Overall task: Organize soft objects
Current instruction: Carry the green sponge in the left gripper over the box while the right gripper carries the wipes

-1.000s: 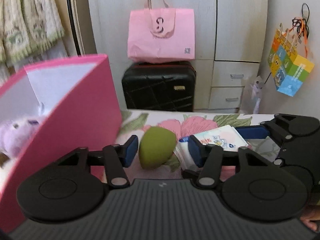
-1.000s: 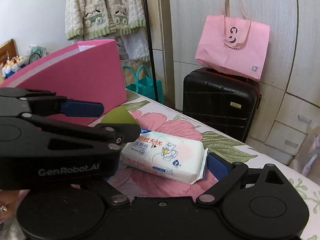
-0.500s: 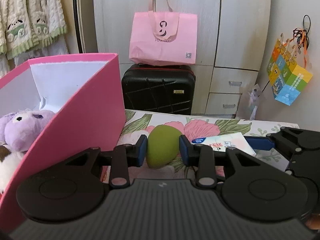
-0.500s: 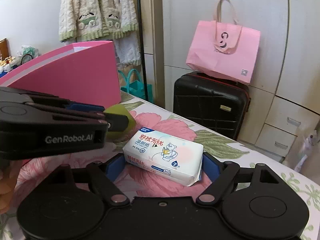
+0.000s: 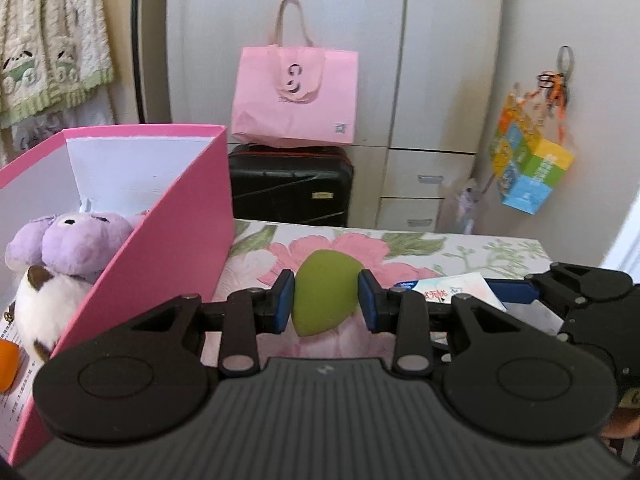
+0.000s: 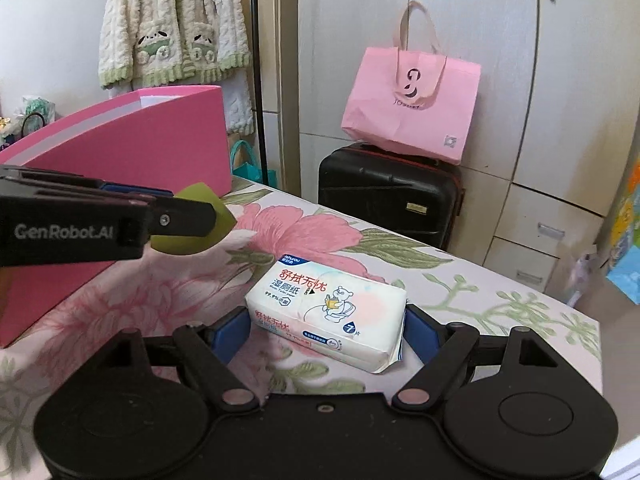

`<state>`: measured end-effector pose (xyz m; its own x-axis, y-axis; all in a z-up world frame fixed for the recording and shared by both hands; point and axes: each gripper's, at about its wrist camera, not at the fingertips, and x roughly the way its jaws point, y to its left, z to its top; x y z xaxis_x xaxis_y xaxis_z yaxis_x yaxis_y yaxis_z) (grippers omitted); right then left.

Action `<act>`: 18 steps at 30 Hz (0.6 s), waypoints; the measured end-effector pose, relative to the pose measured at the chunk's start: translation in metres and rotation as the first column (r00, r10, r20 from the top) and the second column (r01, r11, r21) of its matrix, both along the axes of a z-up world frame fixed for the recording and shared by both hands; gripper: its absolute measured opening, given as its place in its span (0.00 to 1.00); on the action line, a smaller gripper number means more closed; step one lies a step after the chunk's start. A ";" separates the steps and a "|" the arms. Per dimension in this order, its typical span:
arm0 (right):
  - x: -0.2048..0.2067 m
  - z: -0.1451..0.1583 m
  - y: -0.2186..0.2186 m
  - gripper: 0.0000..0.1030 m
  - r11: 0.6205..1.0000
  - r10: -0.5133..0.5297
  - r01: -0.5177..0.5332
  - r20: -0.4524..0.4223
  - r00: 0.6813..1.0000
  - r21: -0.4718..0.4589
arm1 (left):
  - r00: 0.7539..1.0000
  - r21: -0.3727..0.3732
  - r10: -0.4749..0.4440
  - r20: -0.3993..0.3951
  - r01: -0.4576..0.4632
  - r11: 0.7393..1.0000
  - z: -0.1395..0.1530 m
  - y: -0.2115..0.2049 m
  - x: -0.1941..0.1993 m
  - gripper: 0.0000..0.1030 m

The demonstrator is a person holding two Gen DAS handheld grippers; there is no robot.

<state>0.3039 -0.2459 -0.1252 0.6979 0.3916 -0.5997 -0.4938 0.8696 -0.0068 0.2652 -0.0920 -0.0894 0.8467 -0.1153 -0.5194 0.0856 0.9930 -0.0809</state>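
My left gripper is shut on a green egg-shaped sponge, held just above the floral bedsheet beside the open pink box. From the right wrist view the sponge sticks out past the left gripper's fingers. My right gripper is shut on a white pack of wet wipes, with a blue pad pressed on each end. A purple plush toy and a white plush toy lie inside the box.
Behind the bed a black suitcase carries a pink tote bag in front of wardrobe doors and drawers. A knitted cardigan hangs at the left. A colourful paper bag hangs on the right wall.
The left jaws closed onto the green sponge and the right jaws closed onto the wipes pack. Both grippers then moved with their loads, and the left view now looks further into the box.
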 end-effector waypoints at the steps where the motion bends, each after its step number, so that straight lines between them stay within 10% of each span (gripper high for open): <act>1: -0.005 0.002 -0.002 0.83 1.000 -0.004 0.004 -0.001 1.000 0.005 | 1.000 -0.004 -0.013 0.001 0.013 1.000 0.001 0.000 -0.005 0.32; 18: -0.094 0.034 0.001 0.83 0.992 -0.109 0.114 0.093 0.990 -0.047 | 0.986 -0.077 -0.152 0.069 0.157 0.985 0.020 0.032 -0.102 0.32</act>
<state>0.2100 -0.2452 -0.0916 0.7874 0.2782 -0.5502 -0.3889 0.9166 -0.0930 0.1637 -0.0595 -0.0690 0.8458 -0.2874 -0.4495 0.2450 0.9576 -0.1513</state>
